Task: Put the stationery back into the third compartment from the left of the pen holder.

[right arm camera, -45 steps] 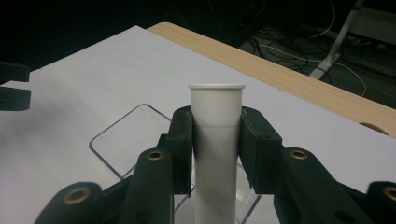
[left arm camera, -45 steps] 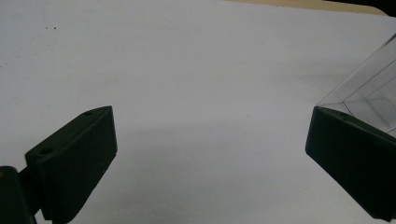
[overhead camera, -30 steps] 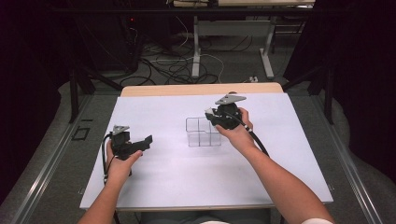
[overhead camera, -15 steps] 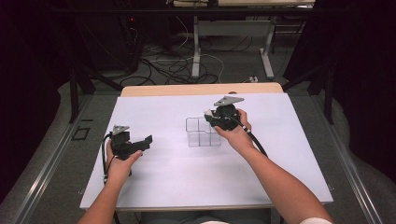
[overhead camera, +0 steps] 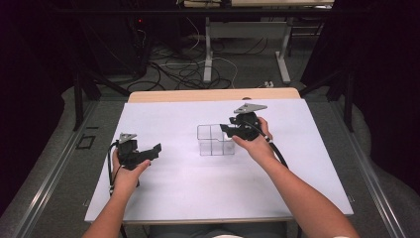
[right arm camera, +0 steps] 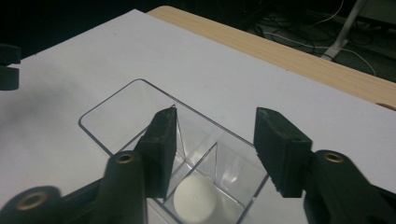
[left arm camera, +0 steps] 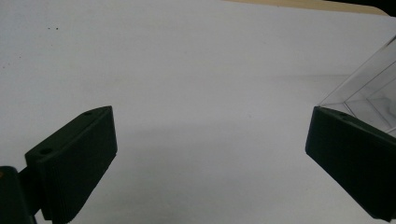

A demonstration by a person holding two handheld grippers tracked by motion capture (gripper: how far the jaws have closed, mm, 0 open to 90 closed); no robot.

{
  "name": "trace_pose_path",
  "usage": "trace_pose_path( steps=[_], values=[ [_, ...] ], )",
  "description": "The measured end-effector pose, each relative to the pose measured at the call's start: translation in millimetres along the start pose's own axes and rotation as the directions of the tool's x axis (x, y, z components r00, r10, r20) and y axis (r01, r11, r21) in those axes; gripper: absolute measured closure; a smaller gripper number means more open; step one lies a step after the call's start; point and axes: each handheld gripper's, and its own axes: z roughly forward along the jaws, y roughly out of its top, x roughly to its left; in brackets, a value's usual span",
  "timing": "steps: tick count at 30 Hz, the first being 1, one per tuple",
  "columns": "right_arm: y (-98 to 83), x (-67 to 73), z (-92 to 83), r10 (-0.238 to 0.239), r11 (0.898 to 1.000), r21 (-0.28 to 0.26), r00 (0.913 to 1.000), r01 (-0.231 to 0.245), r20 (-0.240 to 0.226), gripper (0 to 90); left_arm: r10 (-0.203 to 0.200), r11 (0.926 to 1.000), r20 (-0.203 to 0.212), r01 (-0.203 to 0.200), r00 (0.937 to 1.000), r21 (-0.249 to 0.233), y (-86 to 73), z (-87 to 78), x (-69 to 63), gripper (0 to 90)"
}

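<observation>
I have the right claw (right arm camera: pixel 212 149) hovering over the clear divided box (overhead camera: pixel 215 140), which stands near the middle of the white tabletop (overhead camera: pixel 188 183). In the right gripper view its jaws stand spread, with nothing between them, one of them just above a divider wall. Below them a white ball (right arm camera: pixel 195 198) lies at the bottom of the compartment nearest that camera; the other compartments I can see look empty. From this I judge that the ball is already dropped in and the placing is done, or nearly so: what seems left is to lift the right claw clear of the box, unless more things are to go into the remaining compartments, and I see no other loose things on the tabletop. The left claw (left arm camera: pixel 208 154) is held well apart from the box, over bare tabletop on my left side, its jaws also wide apart and empty; a corner of the box shows at the edge of its view. In the high view the left claw (overhead camera: pixel 148 151) points roughly toward the box.
</observation>
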Motion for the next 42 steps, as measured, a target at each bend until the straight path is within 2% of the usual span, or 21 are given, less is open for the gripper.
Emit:
trace_pose_path(
  steps=[2, 7, 13, 17, 24, 33, 36, 39, 42],
  values=[
    [-0.6, -2.3, -4.8, -0.001, 1.0, -0.023, 1.0, 0.001, -0.006, 45.2, 0.002, 1.0, -0.002, -0.002, 1.0, 0.002, 0.0, 0.0, -0.2, 2.1],
    [-1.7, -6.2, -17.8, -0.009, 0.999, -0.032, 1.0, 0.009, -0.001, 38.9, 0.003, 1.0, -0.003, -0.003, 1.0, 0.004, 0.0, 0.0, -0.7, 2.1],
    [-5.6, -10.8, -31.7, 0.008, 1.0, -0.021, 1.0, -0.008, 0.004, 37.7, 0.001, 1.0, -0.004, -0.001, 1.0, 0.0, -0.1, -0.3, -0.6, 2.1],
    [-9.9, -16.6, -39.1, 0.018, 1.0, 0.003, 0.9994, -0.019, 0.028, 36.0, 0.001, 1.0, -0.004, -0.001, 1.0, -0.002, -0.1, -0.6, -0.8, 2.1],
    [-17.7, -31.6, -53.5, 0.045, 0.998, 0.03, 0.9959, -0.047, 0.078, 19.4, -0.001, 1.0, -0.007, 0.001, 1.0, -0.002, 0.0, -0.9, 0.1, 2.1],
    [-30.6, -52.9, -69.6, 0.079, 0.996, 0.024, 0.9844, -0.083, 0.158, 13.7, -0.011, 0.9999, -0.009, 0.011, 0.9999, -0.004, -0.3, -0.6, 0.4, 2.1],
    [-35.2, -58.1, -73.5, 0.081, 0.996, 0.022, 0.9802, -0.086, 0.181, 8.4, -0.015, 0.9999, -0.01, 0.015, 0.9998, -0.006, -0.3, -0.7, 0.8, 2.1],
    [-39.9, -62.9, -75.5, 0.096, 0.994, 0.031, 0.974, -0.104, 0.205, 0.0, -0.017, 0.9998, -0.011, 0.017, 0.9998, -0.008, -0.3, -0.8, 1.3, 2.1],
    [-44.2, -68.2, -78.0, 0.119, 0.991, 0.037, 0.9658, -0.131, 0.23, 0.0, -0.015, 0.9999, -0.013, 0.015, 0.9998, -0.007, -0.3, -1.0, 2.0, 2.1]
  ],
)
